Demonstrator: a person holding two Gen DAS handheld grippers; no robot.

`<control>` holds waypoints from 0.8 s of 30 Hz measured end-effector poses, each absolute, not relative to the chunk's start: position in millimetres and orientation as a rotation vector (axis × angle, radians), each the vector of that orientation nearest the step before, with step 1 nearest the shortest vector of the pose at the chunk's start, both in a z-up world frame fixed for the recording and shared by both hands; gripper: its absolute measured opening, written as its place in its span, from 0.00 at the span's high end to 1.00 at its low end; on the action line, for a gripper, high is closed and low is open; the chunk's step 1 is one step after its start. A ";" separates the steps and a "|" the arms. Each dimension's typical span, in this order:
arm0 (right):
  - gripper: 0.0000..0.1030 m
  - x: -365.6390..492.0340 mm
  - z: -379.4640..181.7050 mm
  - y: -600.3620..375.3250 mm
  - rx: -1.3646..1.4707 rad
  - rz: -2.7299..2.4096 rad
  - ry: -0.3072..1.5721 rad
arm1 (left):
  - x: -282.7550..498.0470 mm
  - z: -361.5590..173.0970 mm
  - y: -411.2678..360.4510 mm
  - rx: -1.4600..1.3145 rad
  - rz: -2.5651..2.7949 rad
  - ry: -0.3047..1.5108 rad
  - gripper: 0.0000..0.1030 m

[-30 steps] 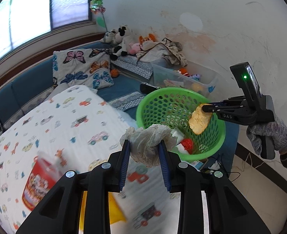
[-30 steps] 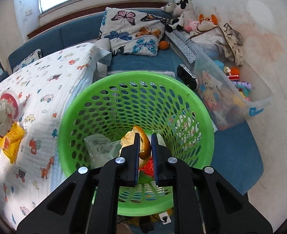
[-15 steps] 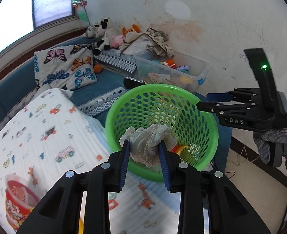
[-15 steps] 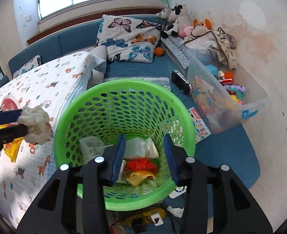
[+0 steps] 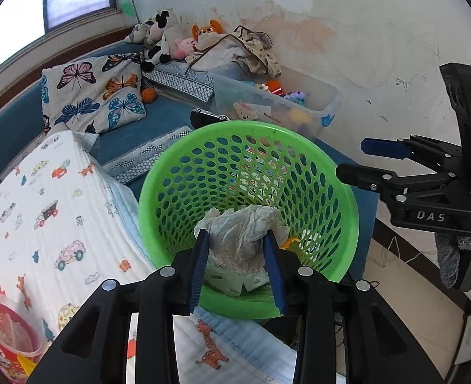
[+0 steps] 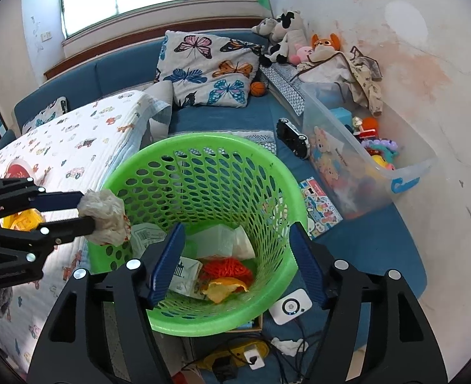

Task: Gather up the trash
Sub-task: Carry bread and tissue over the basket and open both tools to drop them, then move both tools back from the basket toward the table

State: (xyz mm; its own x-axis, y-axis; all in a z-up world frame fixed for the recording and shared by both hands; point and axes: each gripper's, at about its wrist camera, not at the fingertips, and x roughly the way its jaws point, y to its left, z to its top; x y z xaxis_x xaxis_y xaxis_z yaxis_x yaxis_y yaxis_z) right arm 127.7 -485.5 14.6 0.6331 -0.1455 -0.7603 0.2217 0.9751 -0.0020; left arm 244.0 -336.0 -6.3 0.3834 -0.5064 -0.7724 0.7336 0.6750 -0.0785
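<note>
Wad of crumpled paper (image 5: 241, 233) sits between the pads of my left claw (image 5: 238, 267), over the near rim of the green basket (image 5: 337, 172). These jaws have just been easing apart, yet the wad stays pinched in both views. My right claw (image 6: 235, 264) stands released with nothing between its pads, its jaws having just been widening above the basket's interior. In the right wrist view the left claw enters at 9 o'clock, holding the wad at the basket's rim. Basket contents: an orange net (image 6: 225, 267), a yellowish chip (image 6: 224, 289) and paper scraps. A red cup (image 5: 6, 332) lies on the patterned bedspread (image 5: 43, 211) at 8 o'clock in the left wrist view. A clear toy bin (image 6: 363, 172) stands at 2 o'clock of the basket.
</note>
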 end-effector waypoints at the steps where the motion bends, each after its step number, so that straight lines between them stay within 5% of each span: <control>1: 0.33 127.3 14.7 -486.3 0.097 -0.211 0.860 | 244.0 -7.1 -336.3 0.293 -0.808 0.868 0.64; 9: 0.29 122.0 14.9 -485.7 0.103 -0.221 0.854 | 241.5 -4.1 -328.3 0.266 -0.819 0.863 0.53; 24: 0.15 117.6 23.1 -436.0 0.083 -0.164 0.817 | 214.7 22.8 -240.3 0.208 -0.715 0.792 0.49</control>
State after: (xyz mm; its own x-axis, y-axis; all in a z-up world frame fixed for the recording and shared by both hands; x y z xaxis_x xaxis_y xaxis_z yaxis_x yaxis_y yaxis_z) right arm 117.6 -436.0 23.1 0.6726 -0.1133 -0.7313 0.1769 0.9842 0.0103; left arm 214.7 -240.3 22.8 0.4845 -0.5076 -0.7125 0.6566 0.7492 -0.0873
